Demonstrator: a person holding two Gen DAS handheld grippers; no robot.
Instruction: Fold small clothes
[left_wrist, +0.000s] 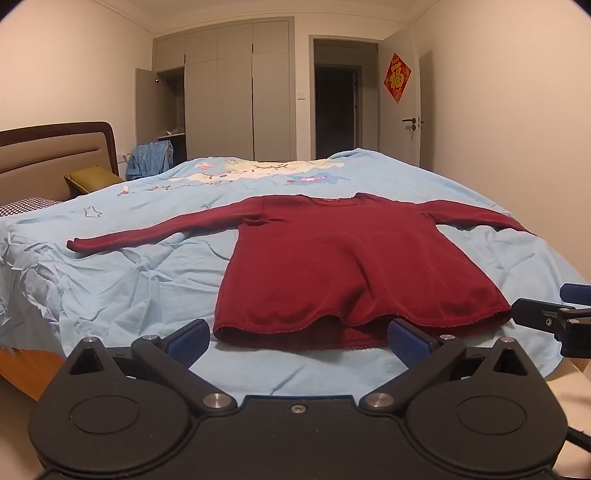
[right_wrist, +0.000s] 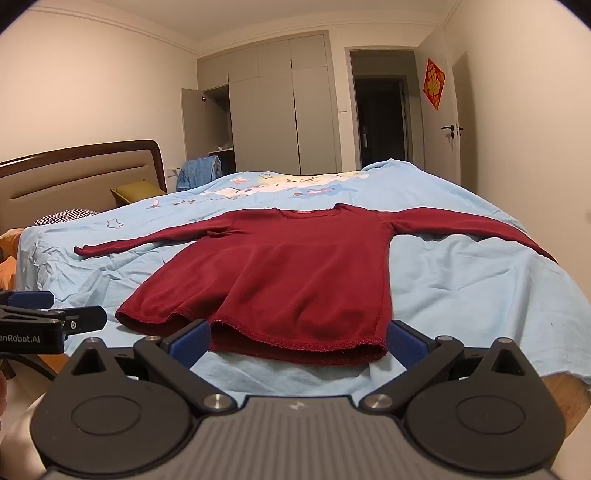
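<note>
On the near half of the bed (left_wrist: 110, 280), a dark red sweater (left_wrist: 354, 266) is lying flat on the pale blue sheet (left_wrist: 155, 295), its hem running along the sheet's near edge and its neckline pointing toward the far edge. Both sleeves are stretching out sideways, the left one reaching toward the headboard (left_wrist: 48, 155) end and the right one trailing to the bed's right edge. Just short of the hem, the left gripper (left_wrist: 299, 338) is hovering with its jaws standing wide apart, its blue pads (left_wrist: 186, 339) flanking the left half of the hem without touching it. The right gripper (right_wrist: 299, 338) is sitting at the hem's right corner, its jaws likewise spread wide and holding nothing; in the right wrist view the other tool's side is showing the partial lettering "enRobot.AI". Cartoon prints and stars are decorating the sheet near its far edge, with writing there too small to read. Beyond the bed, a wardrobe (left_wrist: 236, 92) is standing with one door ajar, and a red diamond decoration (left_wrist: 397, 77) bearing a gold Chinese character is hanging on the open door (left_wrist: 400, 122).
</note>
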